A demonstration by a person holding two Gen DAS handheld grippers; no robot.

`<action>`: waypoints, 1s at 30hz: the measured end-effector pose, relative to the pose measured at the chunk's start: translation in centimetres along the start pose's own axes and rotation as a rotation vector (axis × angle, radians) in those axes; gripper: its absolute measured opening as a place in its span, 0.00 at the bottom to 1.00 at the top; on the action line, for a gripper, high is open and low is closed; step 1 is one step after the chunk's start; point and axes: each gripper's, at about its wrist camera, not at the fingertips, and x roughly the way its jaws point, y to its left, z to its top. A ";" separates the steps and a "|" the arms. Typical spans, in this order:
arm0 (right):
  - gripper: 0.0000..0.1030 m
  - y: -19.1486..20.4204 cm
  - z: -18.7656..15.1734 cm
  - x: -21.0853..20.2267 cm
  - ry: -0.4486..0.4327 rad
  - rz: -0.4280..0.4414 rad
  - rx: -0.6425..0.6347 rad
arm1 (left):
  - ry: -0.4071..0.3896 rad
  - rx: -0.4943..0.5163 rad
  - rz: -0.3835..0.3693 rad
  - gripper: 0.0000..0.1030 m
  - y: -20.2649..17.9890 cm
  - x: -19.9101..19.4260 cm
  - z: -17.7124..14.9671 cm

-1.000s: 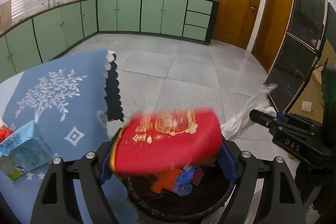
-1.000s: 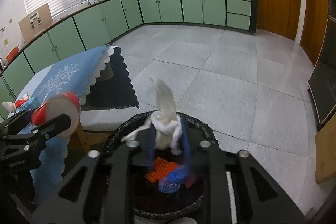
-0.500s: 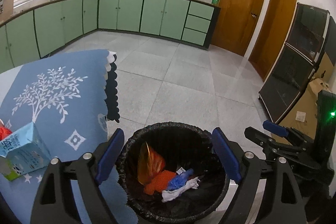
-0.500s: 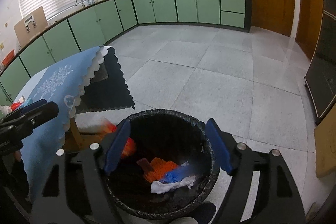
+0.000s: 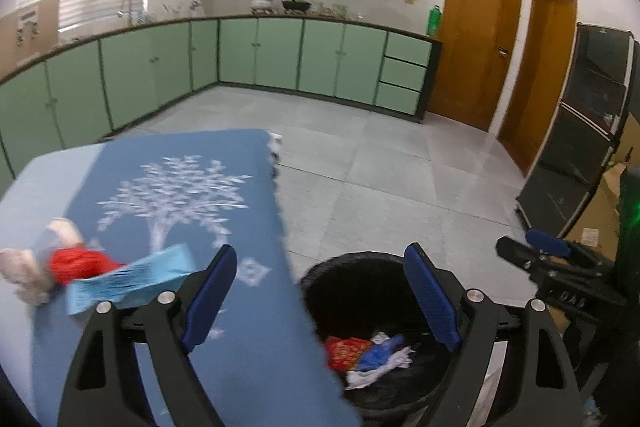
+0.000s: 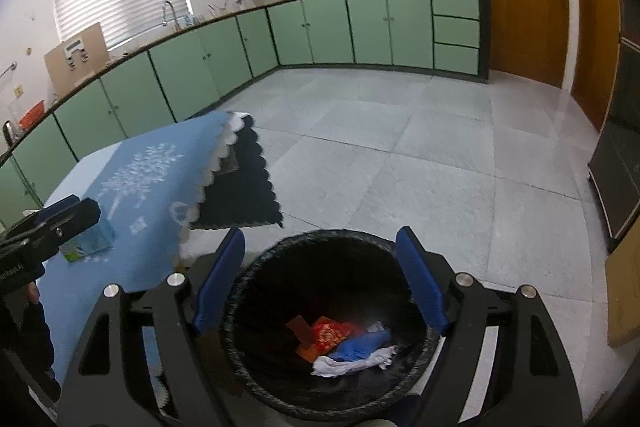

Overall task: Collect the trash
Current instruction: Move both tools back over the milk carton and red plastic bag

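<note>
My right gripper (image 6: 320, 239) hangs over the black-lined trash bin (image 6: 256, 263); its jaws are opening with nothing between them. In the bin lie a red packet (image 6: 332, 333), a blue wrapper (image 6: 364, 343) and a white tissue (image 6: 352, 363). My left gripper (image 5: 320, 255) is open and empty, straddling the table's edge and the bin (image 5: 352, 261). On the blue tablecloth (image 5: 180, 187) to its left lie a light blue carton (image 5: 128, 279), a red scrap (image 5: 78, 263) and a crumpled white tissue (image 5: 20, 267), all blurred. The right gripper (image 5: 536, 251) shows at the right in the left wrist view.
The table (image 6: 152, 179) stands left of the bin, its scalloped cloth hanging over the edge. Grey tiled floor (image 6: 400, 167) runs to green cabinets (image 6: 320, 27) at the back. A dark glass-fronted unit (image 5: 580, 147) and cardboard (image 5: 600, 219) stand on the right.
The left gripper dropped the red packet and the right gripper dropped the white tissue into the bin. Both rose; the left one swung left over the table's edge.
</note>
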 end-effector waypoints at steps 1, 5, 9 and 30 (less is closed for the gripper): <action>0.74 0.8 0.1 -0.2 -0.007 0.009 -0.008 | -0.005 0.000 0.016 0.81 0.7 -0.6 -0.1; 0.75 4.1 0.7 -0.8 -0.028 0.051 -0.040 | -0.024 -0.015 0.081 0.81 3.3 -2.9 -0.9; 0.79 8.0 0.9 -0.8 -0.039 0.100 -0.064 | -0.031 -0.053 0.152 0.81 6.9 -5.1 -2.1; 0.83 15.9 -0.2 2.2 0.022 0.139 -0.148 | 0.066 -0.131 0.243 0.58 14.2 -2.3 -5.6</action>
